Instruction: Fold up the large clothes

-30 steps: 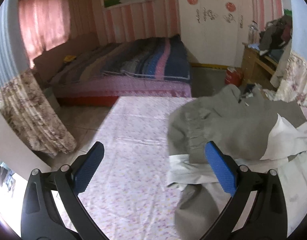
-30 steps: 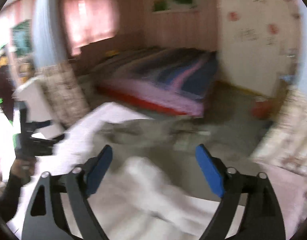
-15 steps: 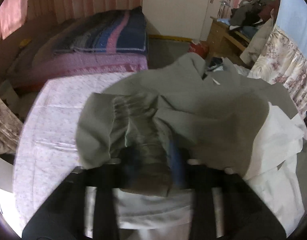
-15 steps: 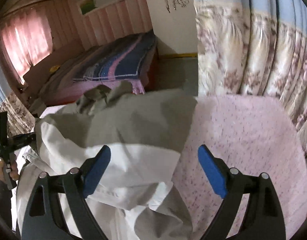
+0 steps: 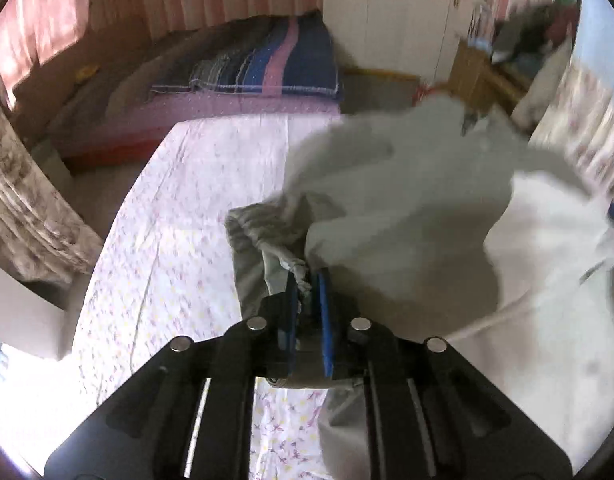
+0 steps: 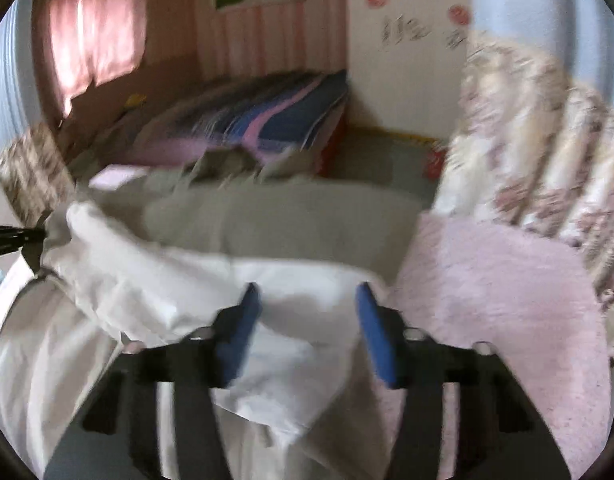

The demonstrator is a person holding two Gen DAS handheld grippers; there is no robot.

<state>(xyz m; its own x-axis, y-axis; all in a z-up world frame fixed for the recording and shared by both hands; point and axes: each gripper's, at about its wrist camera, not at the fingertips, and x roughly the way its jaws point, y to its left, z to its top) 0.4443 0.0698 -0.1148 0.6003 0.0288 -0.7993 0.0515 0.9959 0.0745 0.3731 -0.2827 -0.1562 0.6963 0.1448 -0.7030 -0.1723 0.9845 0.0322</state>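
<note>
- The left gripper (image 5: 307, 280) pinches a bunched grey edge of the big garment (image 5: 407, 200); its blue fingers (image 5: 325, 312) are closing tight on the cloth.
- The right gripper (image 6: 307, 320) is closing too, with white cloth between its fingers (image 6: 373, 336) (not squeezed yet).
- The garment lies heaped on the flowery worktop (image 5: 179, 216).
- To the left, the worktop is bare out to its edge.
- The pink cover (image 6: 507, 300) beside the heap is bare.

No text, label or number shows clearly enough to read.
</note>
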